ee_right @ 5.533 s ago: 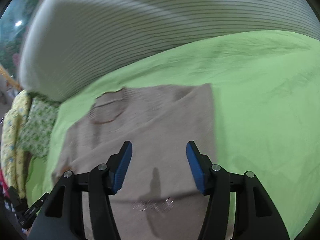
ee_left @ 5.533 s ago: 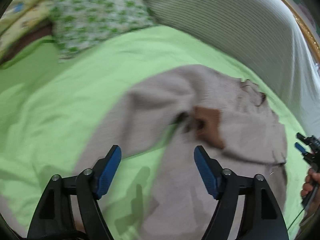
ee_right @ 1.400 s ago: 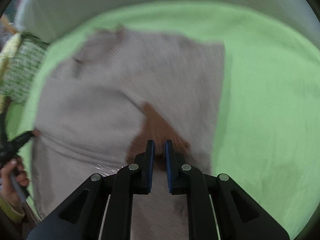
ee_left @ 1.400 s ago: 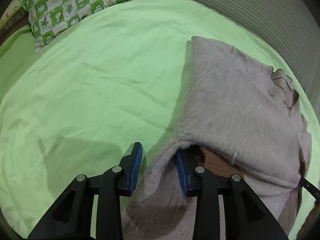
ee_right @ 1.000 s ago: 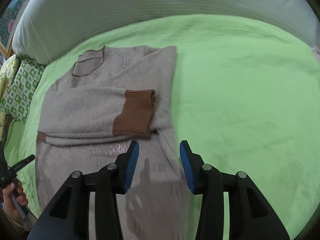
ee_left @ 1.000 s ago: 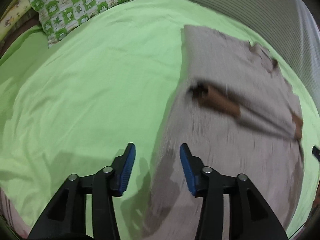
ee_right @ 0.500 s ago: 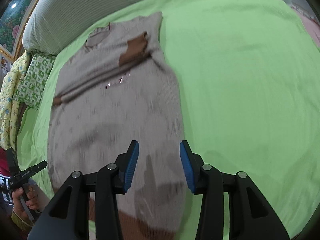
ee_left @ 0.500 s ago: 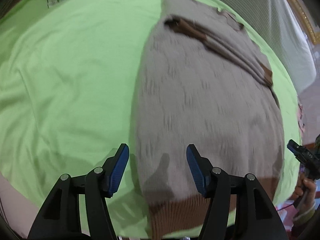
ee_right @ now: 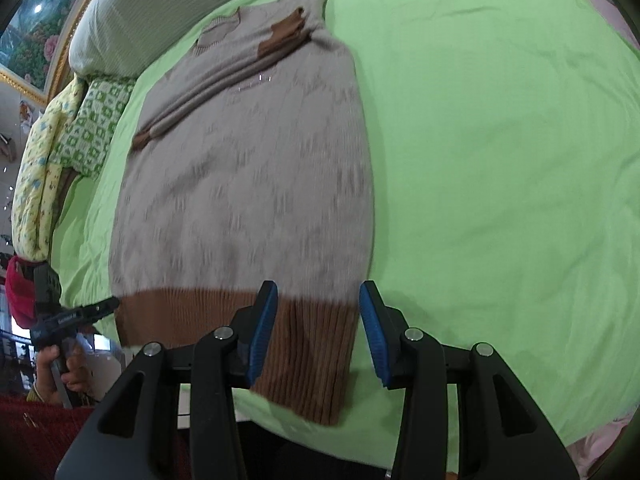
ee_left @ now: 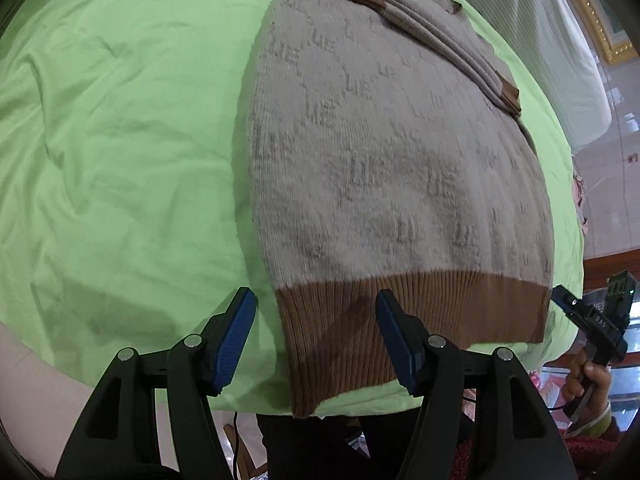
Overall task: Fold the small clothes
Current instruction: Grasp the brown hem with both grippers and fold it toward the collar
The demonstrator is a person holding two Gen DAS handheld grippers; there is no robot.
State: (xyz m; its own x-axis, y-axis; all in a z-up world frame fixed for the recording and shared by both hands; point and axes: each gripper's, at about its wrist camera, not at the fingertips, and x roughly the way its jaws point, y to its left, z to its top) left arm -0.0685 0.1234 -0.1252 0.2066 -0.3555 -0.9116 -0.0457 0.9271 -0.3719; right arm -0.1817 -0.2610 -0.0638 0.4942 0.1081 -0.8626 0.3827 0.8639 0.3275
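Beige sweater point(ee_left: 392, 152) flat on green bedsheet point(ee_left: 120, 120); left tongs point(ee_left: 316, 340), opening, and right tongs point(ee_right: 319, 330), apart, both straddle its brown hem point(ee_right: 308, 344).

One beige knit sweater point(ee_left: 400, 168) lies flat on a green bed sheet point(ee_left: 120, 120), filling the centre of both frames. Faint grey lettering patterns the body. The brown ribbed hem point(ee_right: 304, 344) sits at the lower middle of the frame and hangs slightly over the bed edge. Both sleeves are folded across the chest near the top of the frame, brown cuffs point(ee_right: 286, 30) at either side. The brown-trimmed neckline point(ee_right: 218, 32) lies furthest up.
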